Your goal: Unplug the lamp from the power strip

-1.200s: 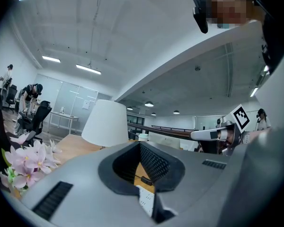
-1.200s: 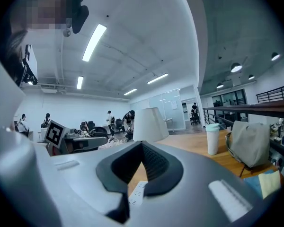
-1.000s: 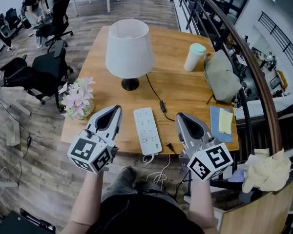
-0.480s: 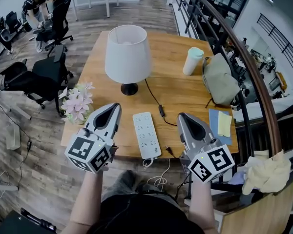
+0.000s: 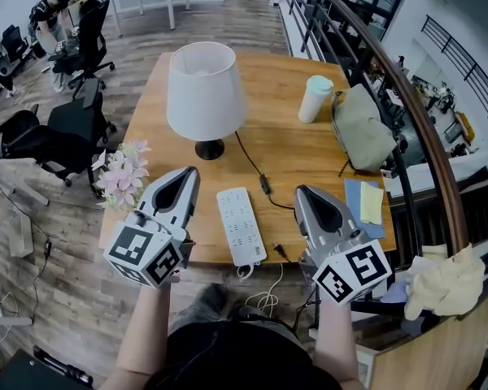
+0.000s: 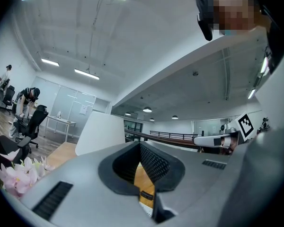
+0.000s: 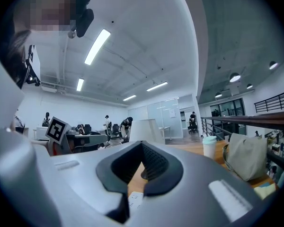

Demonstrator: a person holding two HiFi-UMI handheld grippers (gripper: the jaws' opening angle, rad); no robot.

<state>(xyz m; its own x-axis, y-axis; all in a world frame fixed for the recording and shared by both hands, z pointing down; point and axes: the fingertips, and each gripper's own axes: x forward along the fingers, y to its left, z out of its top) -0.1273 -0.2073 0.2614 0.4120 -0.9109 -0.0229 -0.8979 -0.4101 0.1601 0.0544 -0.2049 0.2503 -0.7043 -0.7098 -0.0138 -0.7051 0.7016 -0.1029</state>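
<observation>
Barely anything has shifted: on the table (image 5: 309,149), the lamp (image 5: 205,88) and power strip (image 5: 241,226) sit slightly further left in frame. The left gripper (image 5: 189,173) and right gripper (image 5: 302,192) flank the strip, both closed on nothing. At the strip's lower right the small plug (image 5: 277,251) seems already loose. It looks light and rigid; pinch its body, not the limp cord (image 5: 249,155).
</observation>
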